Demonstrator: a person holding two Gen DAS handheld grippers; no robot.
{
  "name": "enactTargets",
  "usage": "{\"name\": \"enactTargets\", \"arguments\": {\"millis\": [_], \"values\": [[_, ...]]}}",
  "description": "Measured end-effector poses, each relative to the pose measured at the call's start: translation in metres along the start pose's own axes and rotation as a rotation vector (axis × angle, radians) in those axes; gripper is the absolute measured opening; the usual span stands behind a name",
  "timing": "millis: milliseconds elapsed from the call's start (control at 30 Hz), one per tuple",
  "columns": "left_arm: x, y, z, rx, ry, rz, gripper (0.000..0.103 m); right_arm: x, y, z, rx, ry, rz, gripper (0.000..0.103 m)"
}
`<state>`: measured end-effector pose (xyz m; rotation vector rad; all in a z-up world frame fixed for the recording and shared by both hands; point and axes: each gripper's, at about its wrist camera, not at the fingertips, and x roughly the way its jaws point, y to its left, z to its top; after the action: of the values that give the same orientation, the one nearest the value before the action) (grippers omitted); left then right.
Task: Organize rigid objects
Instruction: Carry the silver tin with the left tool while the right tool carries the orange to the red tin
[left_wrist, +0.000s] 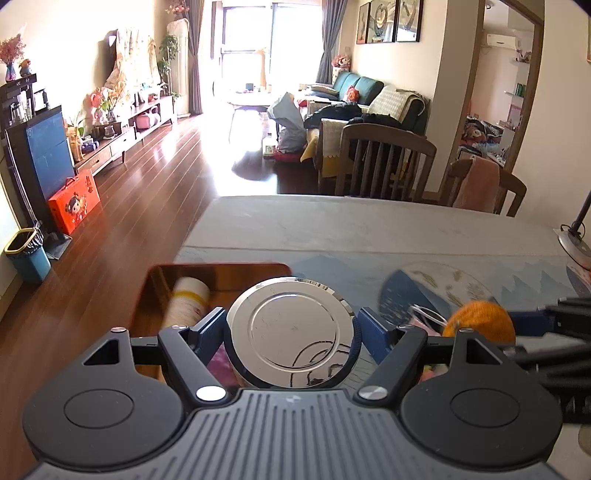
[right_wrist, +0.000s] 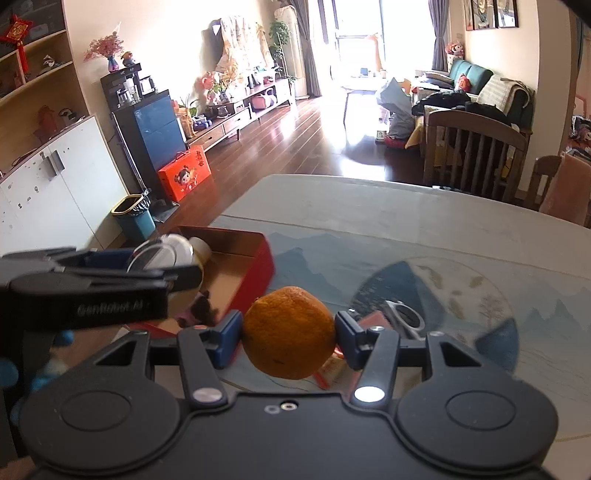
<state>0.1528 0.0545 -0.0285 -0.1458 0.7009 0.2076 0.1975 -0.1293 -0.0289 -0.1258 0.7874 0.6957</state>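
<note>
My left gripper (left_wrist: 291, 328) is shut on a round shiny metal tin (left_wrist: 291, 332), held lid-up over the near right part of a red-brown open box (left_wrist: 218, 271). A white bottle with a yellow band (left_wrist: 186, 302) lies inside the box. My right gripper (right_wrist: 288, 328) is shut on an orange (right_wrist: 290, 332), held above the table just right of the box (right_wrist: 258, 266). The orange also shows in the left wrist view (left_wrist: 480, 321). The left gripper with the tin shows in the right wrist view (right_wrist: 162, 254).
The table (left_wrist: 332, 229) has a blue patterned mat (right_wrist: 443, 280). Scissors (right_wrist: 404, 314) and red and yellow packets (right_wrist: 332, 369) lie under the right gripper. Wooden chairs (left_wrist: 384, 158) stand at the far edge. A lamp base (left_wrist: 576, 243) is at the right.
</note>
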Motion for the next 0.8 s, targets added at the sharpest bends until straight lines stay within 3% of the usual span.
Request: {"name": "enactTargets", "arguments": {"millis": [400, 800], "values": [[0.039, 0.066, 0.019, -0.002, 0.066, -0.046, 0.077, 0.04, 0.058, 0.009, -0.052, 0.02, -0.007, 0.055], [0.085, 0.082, 0.03, 0.052, 0.108, -0.07, 0.077, 0.097, 0.083, 0.023, -0.131, 0.059, -0.023, 0.054]]}}
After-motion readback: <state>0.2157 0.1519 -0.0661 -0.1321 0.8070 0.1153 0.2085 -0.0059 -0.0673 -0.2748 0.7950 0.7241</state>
